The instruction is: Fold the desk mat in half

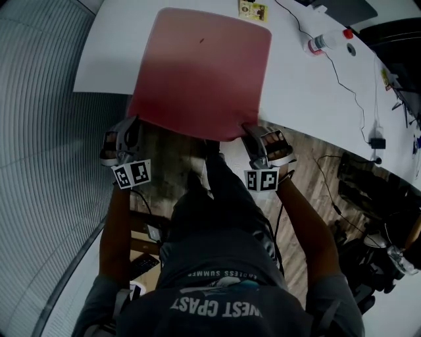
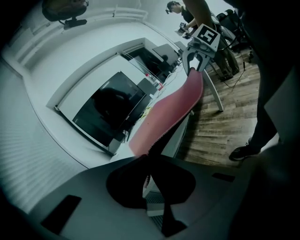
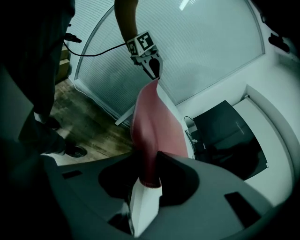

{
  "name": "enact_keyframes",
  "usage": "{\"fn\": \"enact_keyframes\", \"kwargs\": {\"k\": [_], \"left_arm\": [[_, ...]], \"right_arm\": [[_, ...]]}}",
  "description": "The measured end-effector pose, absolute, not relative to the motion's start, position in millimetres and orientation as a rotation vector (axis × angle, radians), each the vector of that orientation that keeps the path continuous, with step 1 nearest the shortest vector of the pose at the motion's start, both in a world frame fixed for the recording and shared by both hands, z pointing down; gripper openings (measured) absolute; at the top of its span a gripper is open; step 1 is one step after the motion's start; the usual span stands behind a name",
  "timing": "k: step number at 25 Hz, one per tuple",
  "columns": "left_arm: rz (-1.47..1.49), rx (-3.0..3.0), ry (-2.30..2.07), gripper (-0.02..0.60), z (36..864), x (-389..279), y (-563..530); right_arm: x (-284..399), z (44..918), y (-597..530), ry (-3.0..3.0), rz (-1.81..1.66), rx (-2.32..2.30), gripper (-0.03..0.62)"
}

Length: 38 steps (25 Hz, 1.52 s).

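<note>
A red desk mat (image 1: 200, 72) lies on the white table (image 1: 309, 99), its near edge hanging past the table's front. My left gripper (image 1: 131, 125) is shut on the mat's near left corner, and my right gripper (image 1: 253, 131) is shut on the near right corner. In the left gripper view the mat (image 2: 168, 117) runs edge-on from my left gripper (image 2: 149, 161) to the right gripper (image 2: 196, 65). In the right gripper view the mat (image 3: 152, 126) bulges upward between my right gripper (image 3: 149, 176) and the left gripper (image 3: 152, 70).
A plastic bottle with a red cap (image 1: 327, 41) and a thin black cable (image 1: 342, 82) lie on the table to the mat's right. A small yellow card (image 1: 253, 10) sits at the mat's far edge. A dark screen (image 2: 110, 110) stands farther back. Wooden floor lies below.
</note>
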State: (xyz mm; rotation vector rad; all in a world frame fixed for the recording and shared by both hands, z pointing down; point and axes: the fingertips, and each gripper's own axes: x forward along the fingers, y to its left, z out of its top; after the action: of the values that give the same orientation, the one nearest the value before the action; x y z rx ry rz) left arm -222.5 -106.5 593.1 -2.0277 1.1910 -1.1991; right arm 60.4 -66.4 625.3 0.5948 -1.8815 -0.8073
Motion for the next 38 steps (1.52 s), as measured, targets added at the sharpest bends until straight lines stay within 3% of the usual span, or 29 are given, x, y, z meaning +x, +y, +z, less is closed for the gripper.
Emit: {"fn": "enact_keyframes", "kwargs": {"k": [20, 38], "left_arm": [[-1.104, -1.980, 1.206, 0.032, 518, -211, -187], [-1.123, -1.990, 1.299, 0.032, 516, -195, -298]], "right_arm": [[71, 553, -142, -1.981, -0.641, 0.837, 0.080], [85, 553, -242, -2.015, -0.491, 0.920, 0.077]]}}
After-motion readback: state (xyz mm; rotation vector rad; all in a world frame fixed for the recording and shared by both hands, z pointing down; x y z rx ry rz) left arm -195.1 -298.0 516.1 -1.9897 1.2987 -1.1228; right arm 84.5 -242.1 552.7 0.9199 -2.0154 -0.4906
